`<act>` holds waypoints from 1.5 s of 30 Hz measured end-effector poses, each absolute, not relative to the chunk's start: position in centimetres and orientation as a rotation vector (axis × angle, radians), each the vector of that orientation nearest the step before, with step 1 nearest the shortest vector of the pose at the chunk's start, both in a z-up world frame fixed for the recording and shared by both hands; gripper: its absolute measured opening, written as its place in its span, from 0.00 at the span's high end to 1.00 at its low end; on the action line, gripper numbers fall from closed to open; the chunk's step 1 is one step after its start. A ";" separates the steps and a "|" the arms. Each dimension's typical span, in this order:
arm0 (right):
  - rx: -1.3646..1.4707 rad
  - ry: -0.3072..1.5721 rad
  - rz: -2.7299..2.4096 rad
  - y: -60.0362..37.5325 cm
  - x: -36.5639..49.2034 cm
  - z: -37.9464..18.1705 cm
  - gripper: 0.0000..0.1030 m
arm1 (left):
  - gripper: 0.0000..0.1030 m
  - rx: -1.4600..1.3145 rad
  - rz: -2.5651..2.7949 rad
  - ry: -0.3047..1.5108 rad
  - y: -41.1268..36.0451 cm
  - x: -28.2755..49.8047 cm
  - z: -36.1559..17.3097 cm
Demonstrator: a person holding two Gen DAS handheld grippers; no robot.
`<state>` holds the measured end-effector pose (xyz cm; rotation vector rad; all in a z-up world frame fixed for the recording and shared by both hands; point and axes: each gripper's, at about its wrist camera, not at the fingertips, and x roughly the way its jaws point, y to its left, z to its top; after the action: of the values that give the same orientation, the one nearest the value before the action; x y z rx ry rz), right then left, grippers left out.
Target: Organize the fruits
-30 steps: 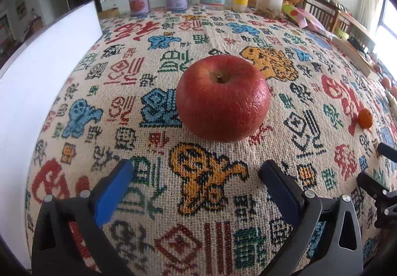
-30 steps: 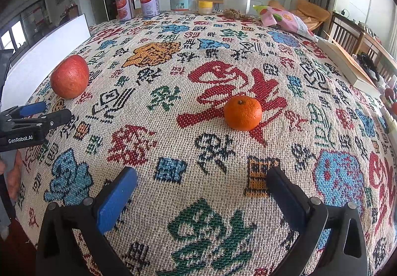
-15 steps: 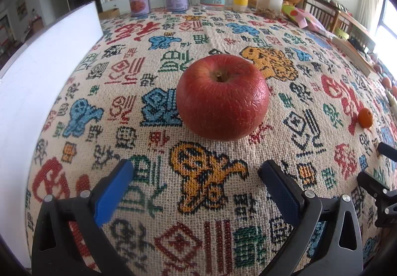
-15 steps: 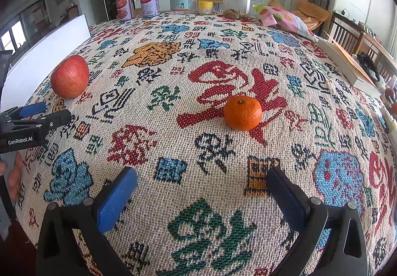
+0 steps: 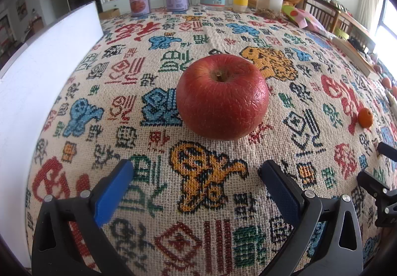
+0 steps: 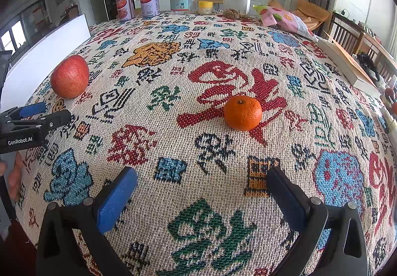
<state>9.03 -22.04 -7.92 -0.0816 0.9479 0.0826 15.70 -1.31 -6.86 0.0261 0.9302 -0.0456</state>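
A red apple [image 5: 222,97] and an orange tangerine [image 6: 243,113] sit on a beige woven cloth [image 6: 198,72] patterned with red, blue, green and yellow characters.

Left tool [image 5: 196,174] and right tool [image 6: 202,179] both hover low, jaws spread wide, empty.

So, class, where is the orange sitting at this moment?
In the right wrist view the orange sits alone on the patterned tablecloth, on a big red character, ahead of the open right claw.

Coarse woven tablecloth [image 5: 158,201], wrinkled matt apple [image 5: 222,101]
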 end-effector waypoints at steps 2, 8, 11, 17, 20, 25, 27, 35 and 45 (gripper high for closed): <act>-0.081 0.948 0.083 -22.0 9.0 -7.9 0.00 | 0.00 0.026 -0.046 0.930 -1.3 15.7 -6.9; -0.081 0.949 0.083 -22.0 9.0 -7.9 0.00 | 0.00 0.023 -0.048 0.930 -1.3 15.7 -6.9; -0.071 0.954 0.100 -22.2 9.0 -7.8 0.00 | 0.01 0.016 -0.079 0.930 -1.1 15.5 -6.6; 0.286 0.936 0.090 -28.1 8.2 -6.1 0.05 | 0.02 -0.094 -0.180 0.852 0.4 16.2 -4.6; 0.134 0.935 0.090 -26.8 9.5 -5.4 0.11 | 0.02 -0.053 -0.209 0.905 -0.7 18.6 -4.8; 0.031 0.968 0.074 -24.8 13.7 -5.9 0.18 | 0.02 -0.017 -0.201 0.943 -2.0 20.7 -5.4; 0.009 0.992 0.024 -24.9 15.1 -6.8 0.29 | 0.11 -0.025 -0.201 0.912 -2.0 20.7 -5.0; 0.024 0.969 0.055 -24.2 13.4 -4.6 0.70 | 0.31 -0.181 -0.201 0.923 1.0 18.5 -2.4; 0.085 0.929 0.542 -8.6 14.5 3.4 0.70 | 0.31 -0.402 -0.096 0.745 16.5 10.1 12.8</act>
<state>14.48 -8.56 3.41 0.0847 0.9289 0.5424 10.14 16.53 12.83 -0.4023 0.7451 -0.0957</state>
